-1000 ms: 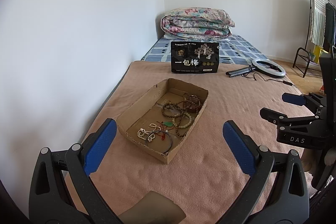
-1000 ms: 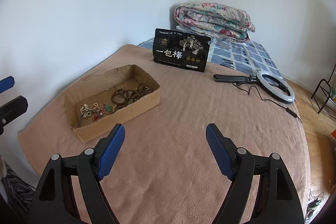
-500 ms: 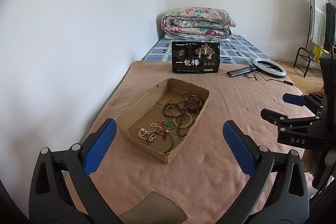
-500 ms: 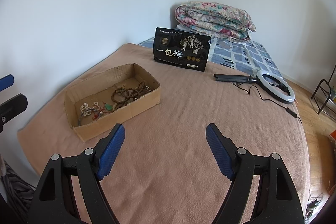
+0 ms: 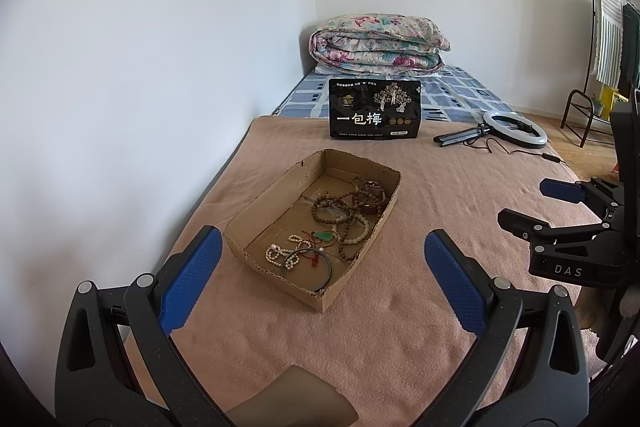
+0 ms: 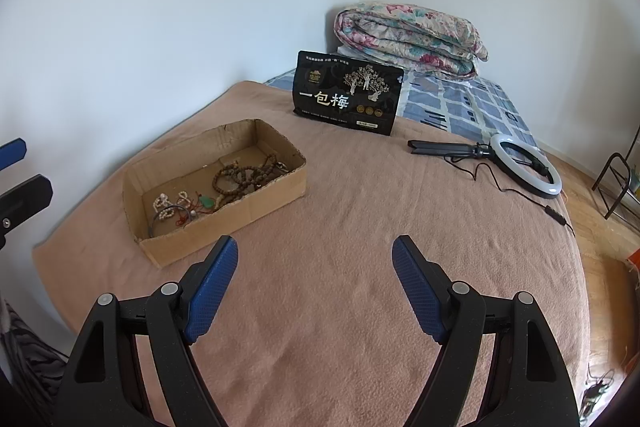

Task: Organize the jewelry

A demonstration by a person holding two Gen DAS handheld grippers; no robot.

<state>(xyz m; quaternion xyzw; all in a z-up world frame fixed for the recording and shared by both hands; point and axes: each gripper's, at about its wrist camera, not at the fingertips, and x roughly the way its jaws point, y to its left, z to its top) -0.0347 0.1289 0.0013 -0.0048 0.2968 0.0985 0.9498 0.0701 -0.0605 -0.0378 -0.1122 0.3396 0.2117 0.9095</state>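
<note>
A shallow cardboard box (image 5: 256, 211) lies on a pink-brown blanket (image 5: 440, 187). It holds brown bead strands (image 5: 348, 203), a white pearl strand (image 5: 280, 253), a green pendant on red cord (image 5: 323, 235) and a dark bangle (image 5: 308, 265). My left gripper (image 5: 320, 259) is open and empty, just short of the box's near end. My right gripper (image 6: 314, 259) is open and empty over bare blanket, right of the box (image 6: 256, 203). It also shows at the right edge of the left wrist view (image 5: 560, 211).
A black snack bag (image 5: 374, 109) stands upright behind the box. A ring light with a folded tripod (image 5: 512, 129) and its cable lie at the back right. A folded floral quilt (image 5: 376, 45) lies at the far end. The wall (image 5: 140, 67) runs along the left.
Both views have shifted only slightly. The box appears marginally nearer in the left wrist view. Both grippers stay open and empty.
</note>
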